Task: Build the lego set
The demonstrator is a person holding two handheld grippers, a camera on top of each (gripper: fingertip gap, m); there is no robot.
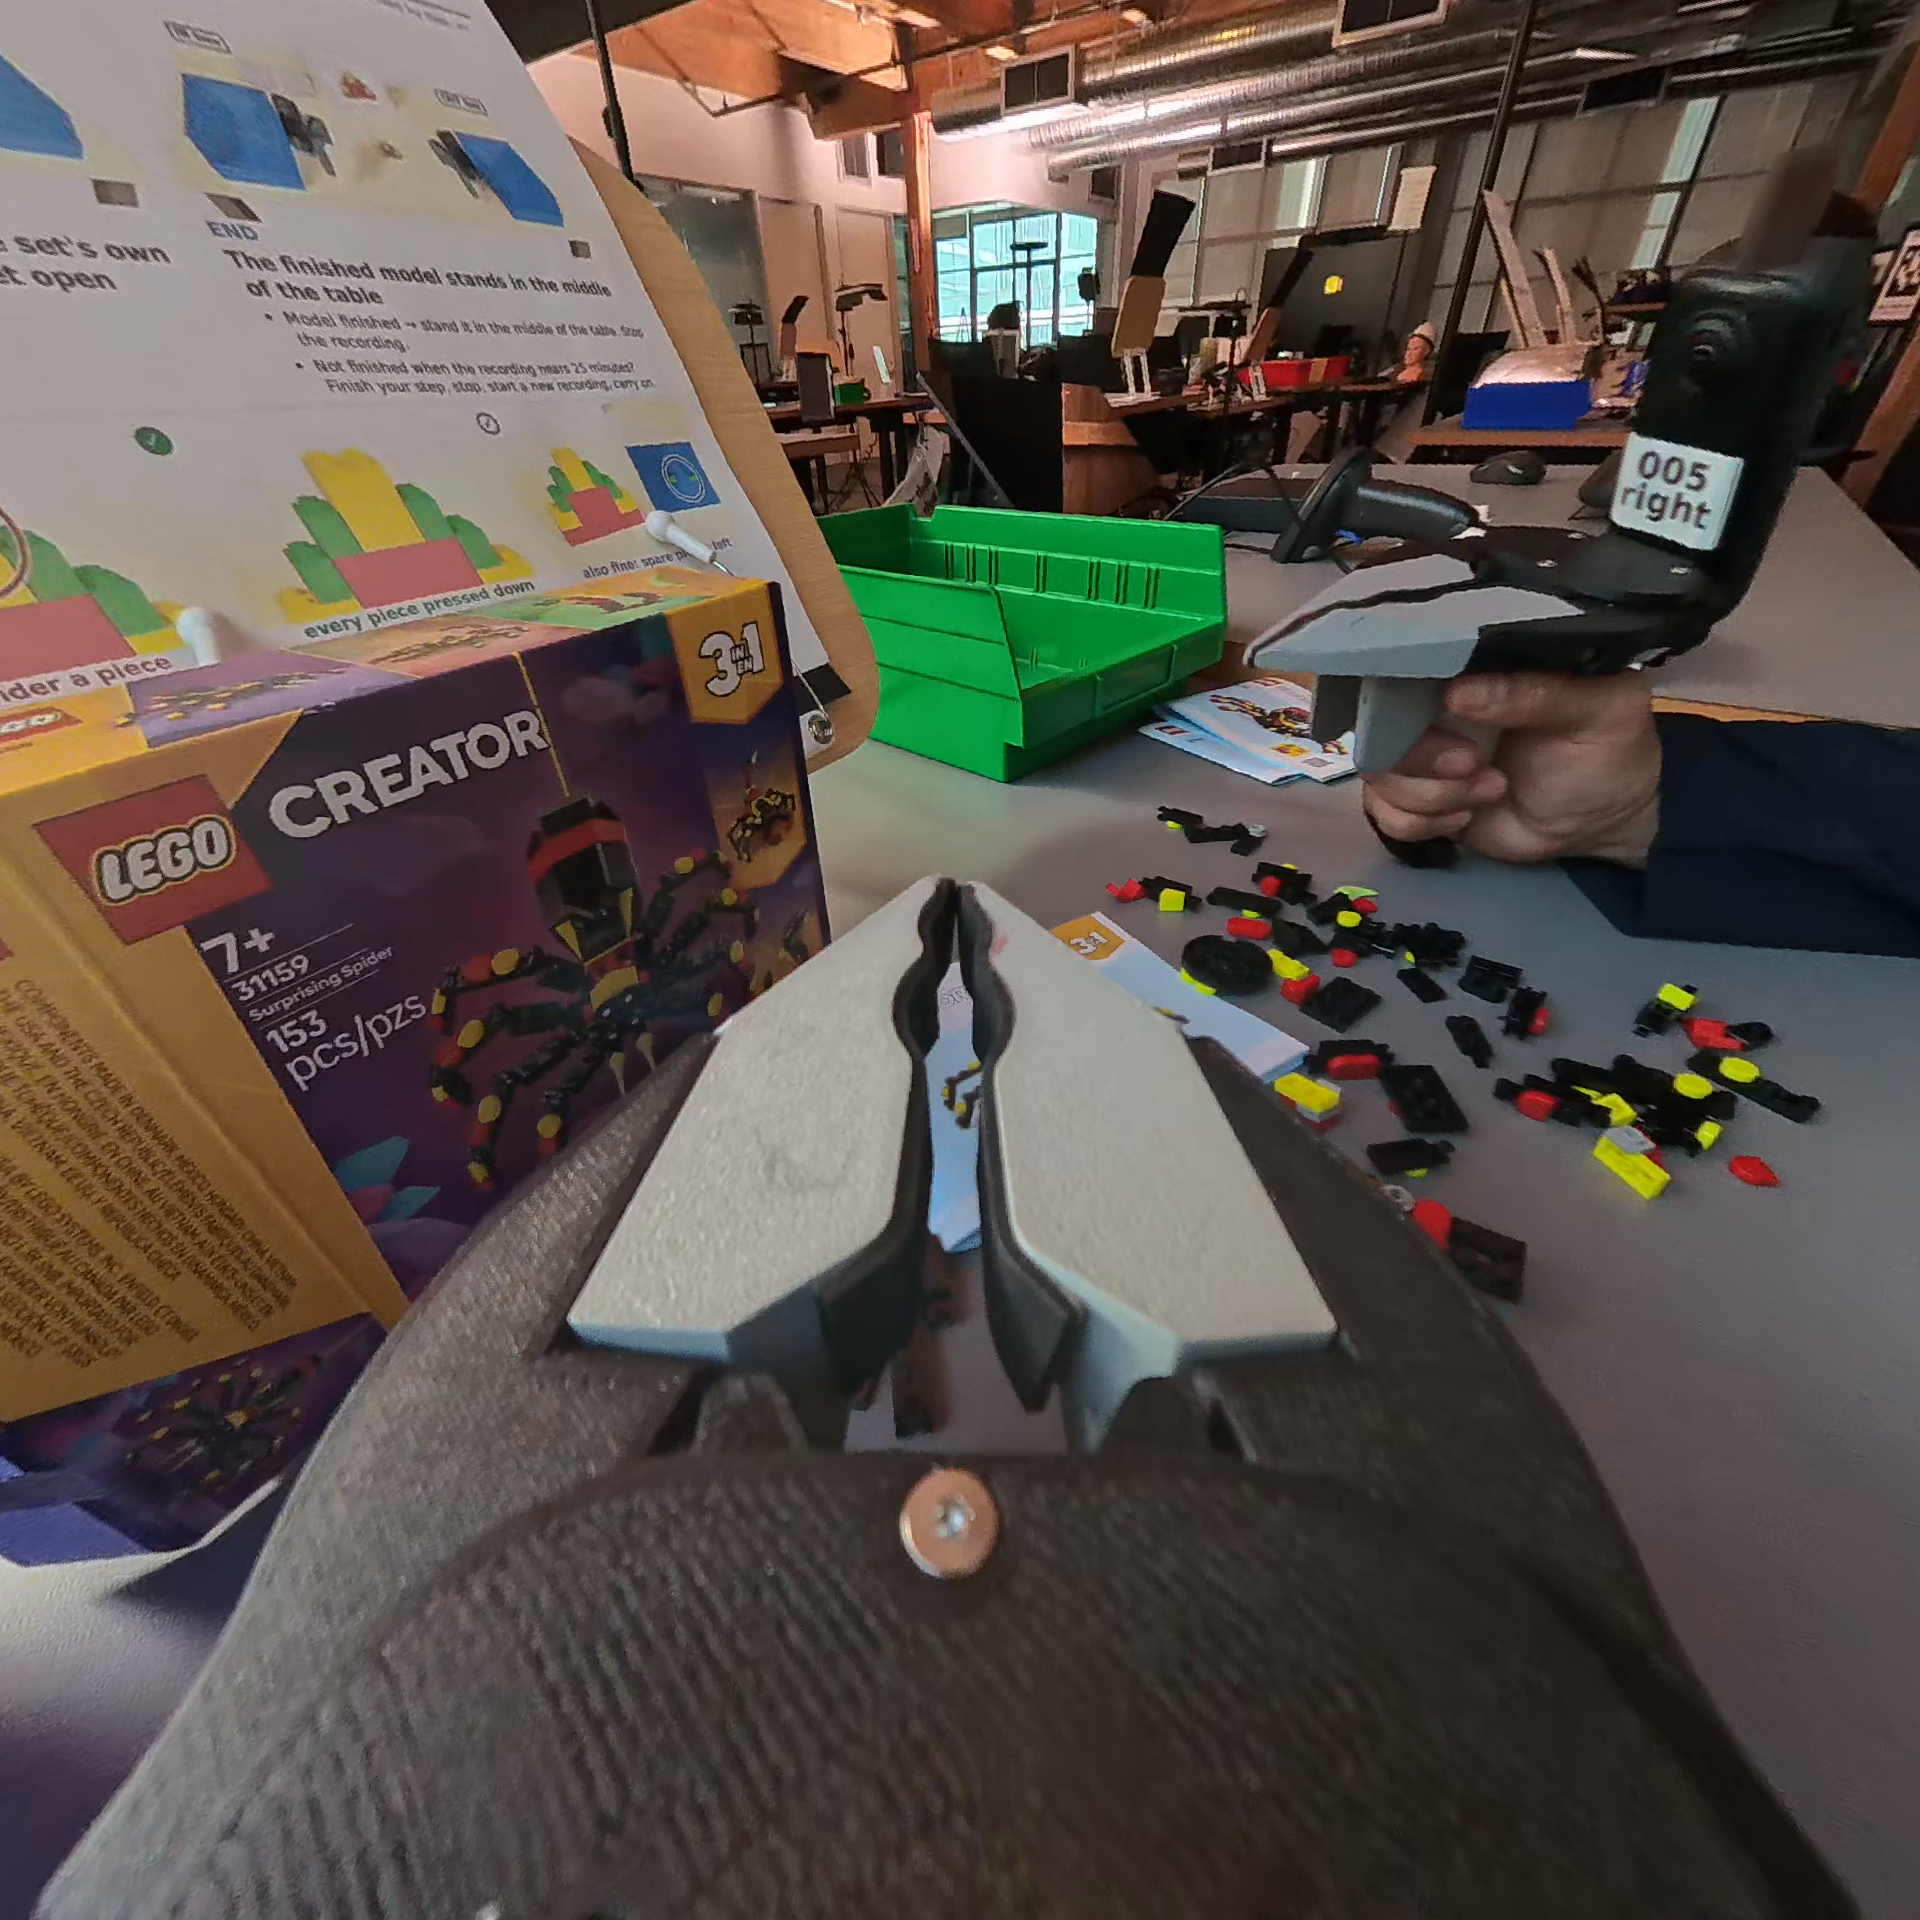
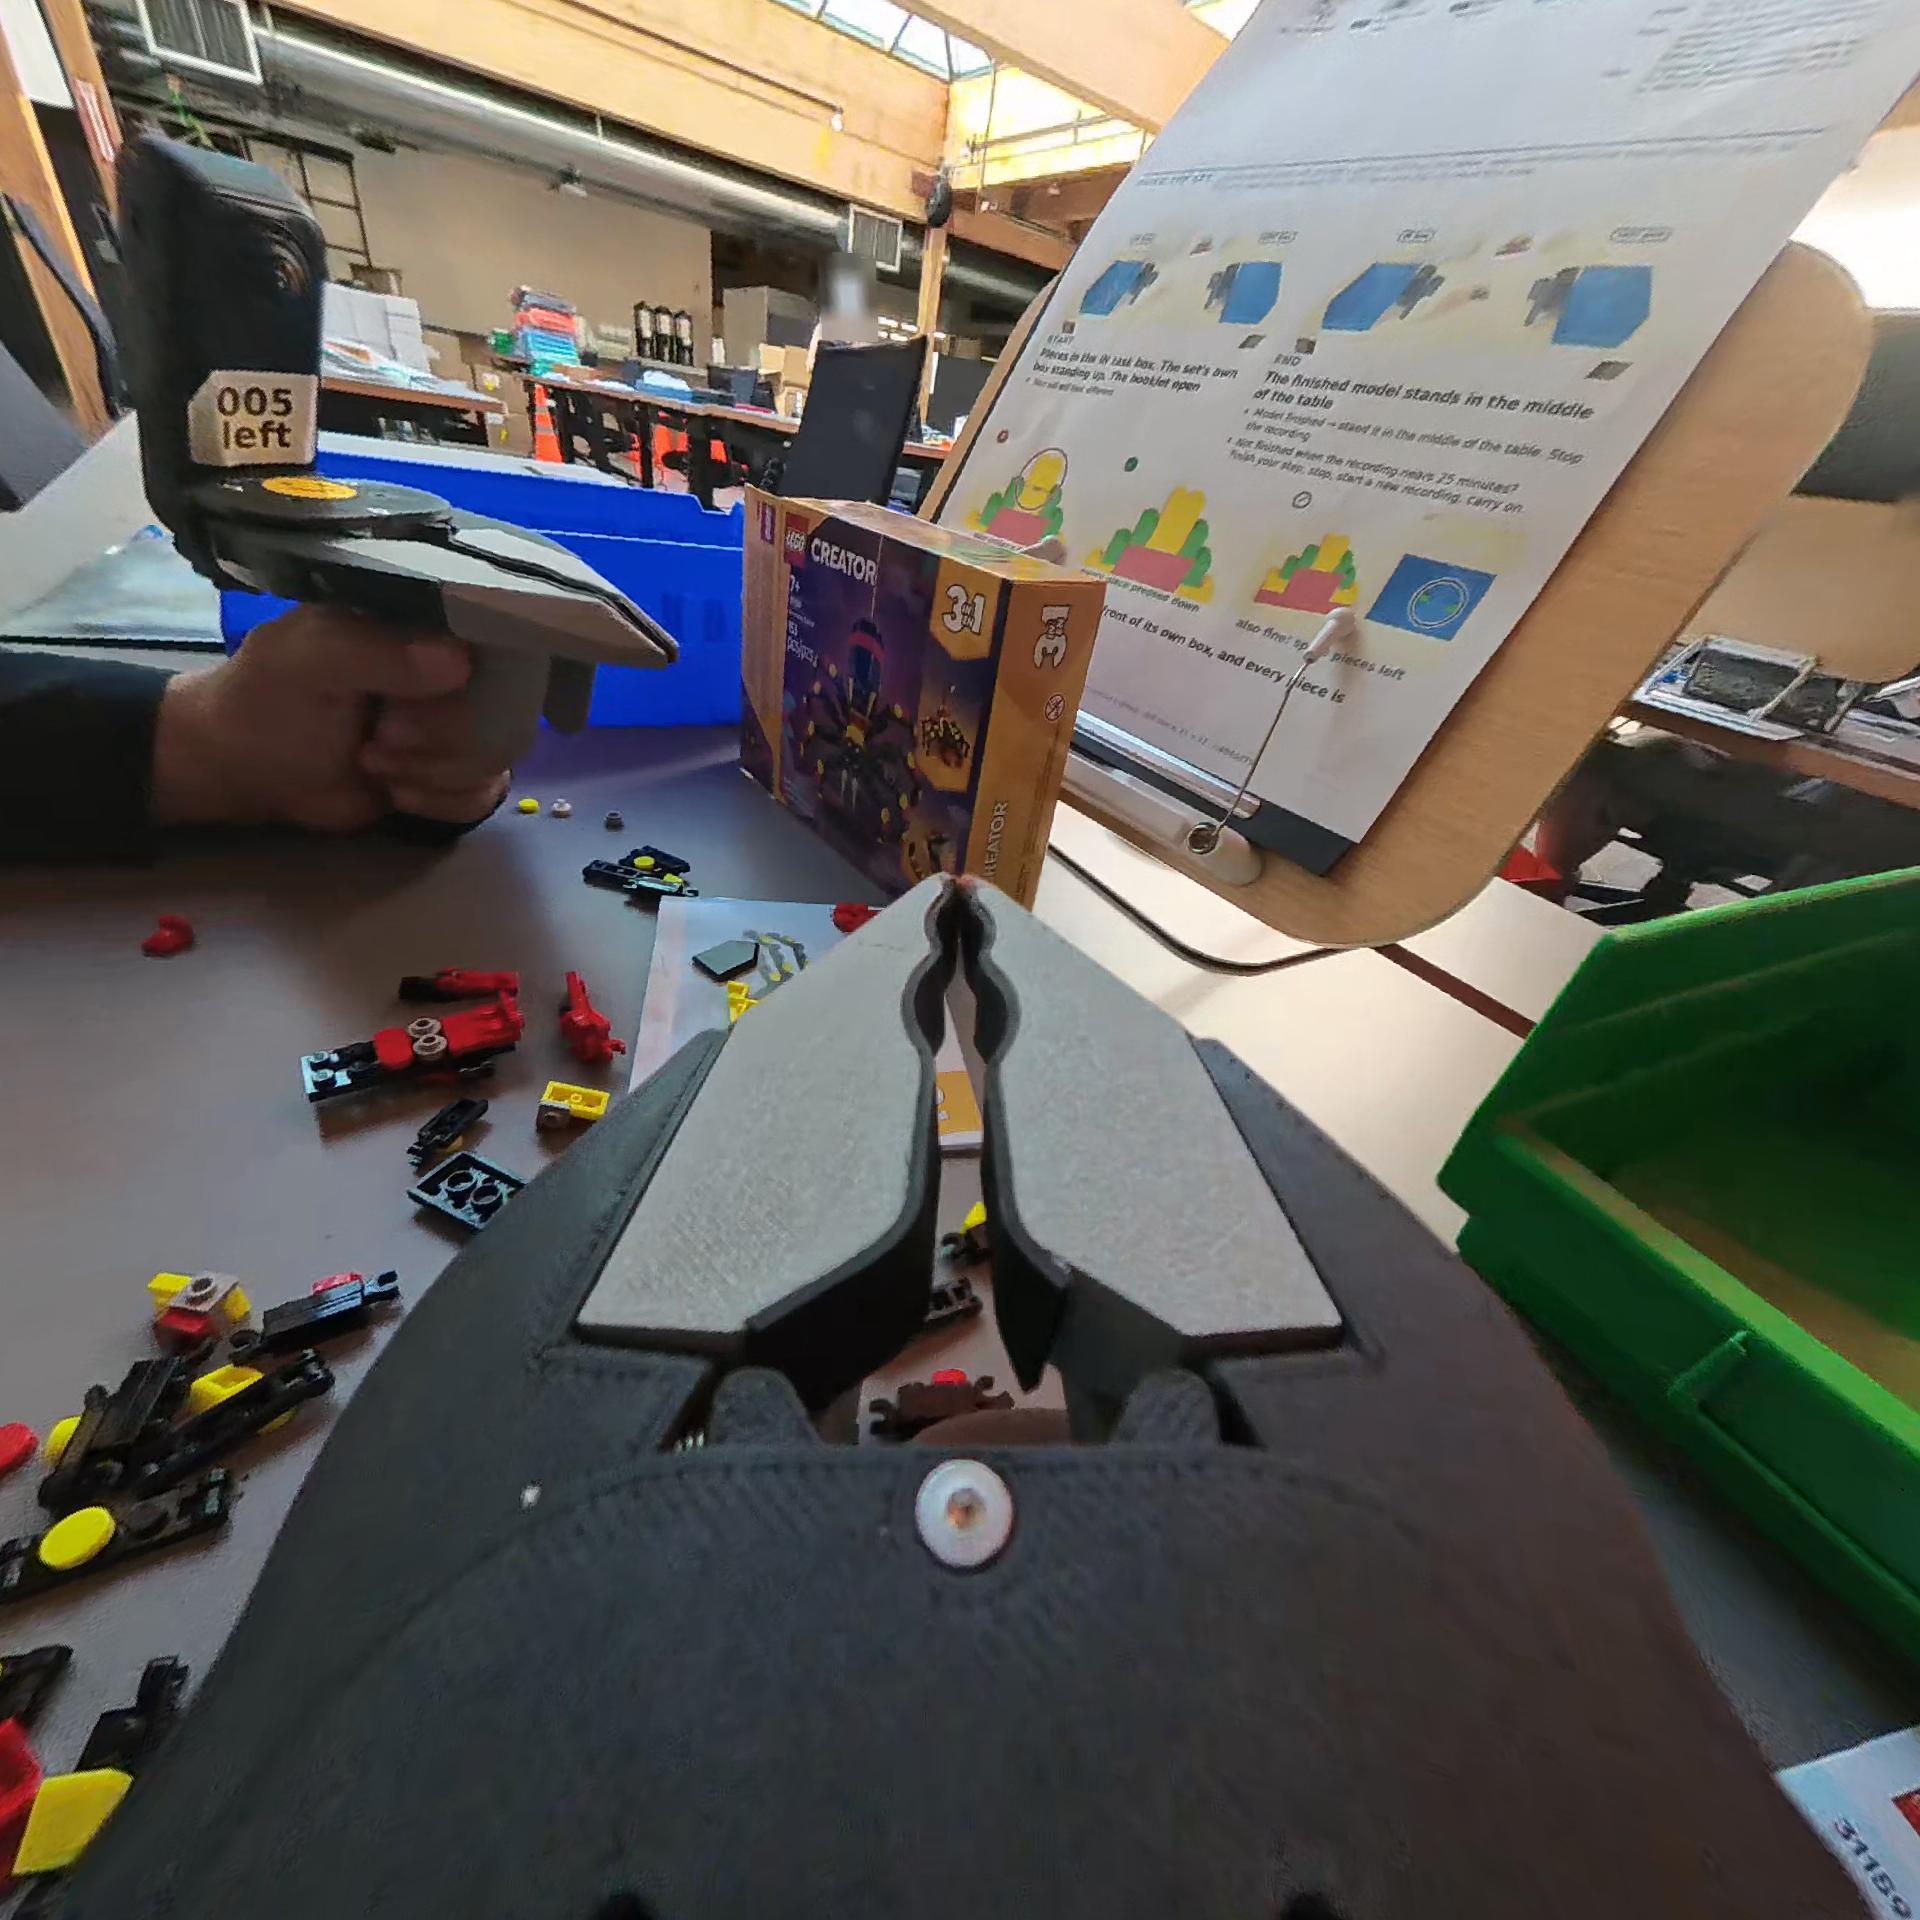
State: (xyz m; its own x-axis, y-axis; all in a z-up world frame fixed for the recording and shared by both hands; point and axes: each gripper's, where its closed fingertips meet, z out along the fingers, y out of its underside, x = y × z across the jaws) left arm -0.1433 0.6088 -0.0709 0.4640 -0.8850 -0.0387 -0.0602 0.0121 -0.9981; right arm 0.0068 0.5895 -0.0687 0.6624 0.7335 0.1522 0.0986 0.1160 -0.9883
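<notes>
Left gripper [image 1: 958, 891] pressed together, empty | right gripper [image 2: 958, 885] likewise | loose bricks [image 1: 1455, 1023] scattered on surface [image 1: 1714, 1403] | box [image 1: 416, 935] upright

The left gripper [image 1: 958, 891] covers most of the booklet [image 1: 1174, 997] lying behind it, only a corner and a sliver between the fingers showing. The instruction sheet [image 1: 343, 312] runs off the top and left edges, and the box [image 1: 416, 935] is cut at the left. In the right wrist view the green bin [image 2: 1704, 1195] is blurred and runs off the right edge; far shelves are too small to tell.
</notes>
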